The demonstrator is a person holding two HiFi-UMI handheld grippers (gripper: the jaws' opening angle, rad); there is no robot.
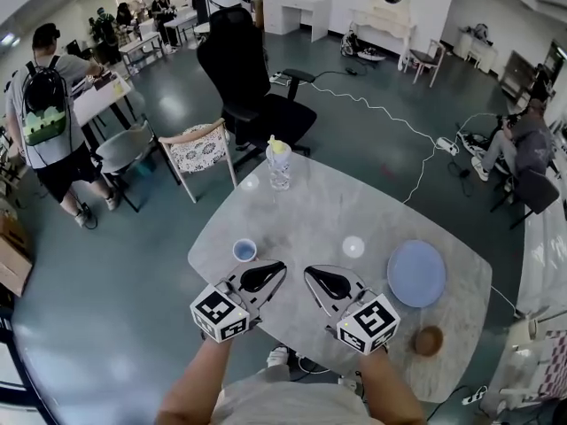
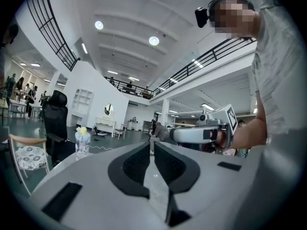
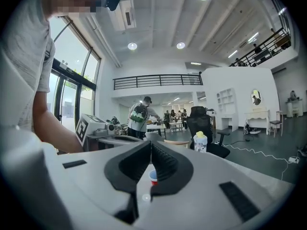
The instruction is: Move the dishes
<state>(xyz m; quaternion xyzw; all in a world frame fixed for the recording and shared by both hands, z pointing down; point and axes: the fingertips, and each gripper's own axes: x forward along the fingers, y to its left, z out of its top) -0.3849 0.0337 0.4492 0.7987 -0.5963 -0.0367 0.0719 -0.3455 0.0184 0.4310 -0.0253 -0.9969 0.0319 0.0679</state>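
A: What's round the counter [image 1: 310, 206]?
B: A wooden chair [image 1: 199, 151] and a black office chair [image 1: 244, 78] behind it.
A: And on it?
B: Blue plate [image 1: 416, 273] at right, brown bowl [image 1: 428, 340] nearer, white dish [image 1: 353, 246], blue cup [image 1: 244, 251], clear bottle [image 1: 278, 164] at the far edge; the cup's contents I can't make out.
A: Claws?
B: Left claw [image 1: 282, 266] and right claw [image 1: 310, 273] both closed, gripping nothing, side by side over the near edge.

- Head view: perched high, tilted steeply down onto the marble table [image 1: 301, 204], with the left gripper [image 1: 273, 270] and right gripper [image 1: 312, 277] close beneath.
- Left gripper view: mounted low, close behind its own jaws, facing level across the tabletop.
- Right gripper view: likewise low and close, facing across the table from the opposite side.
- Shared by all three: water bottle [image 1: 278, 165] and black office chair [image 1: 244, 69].
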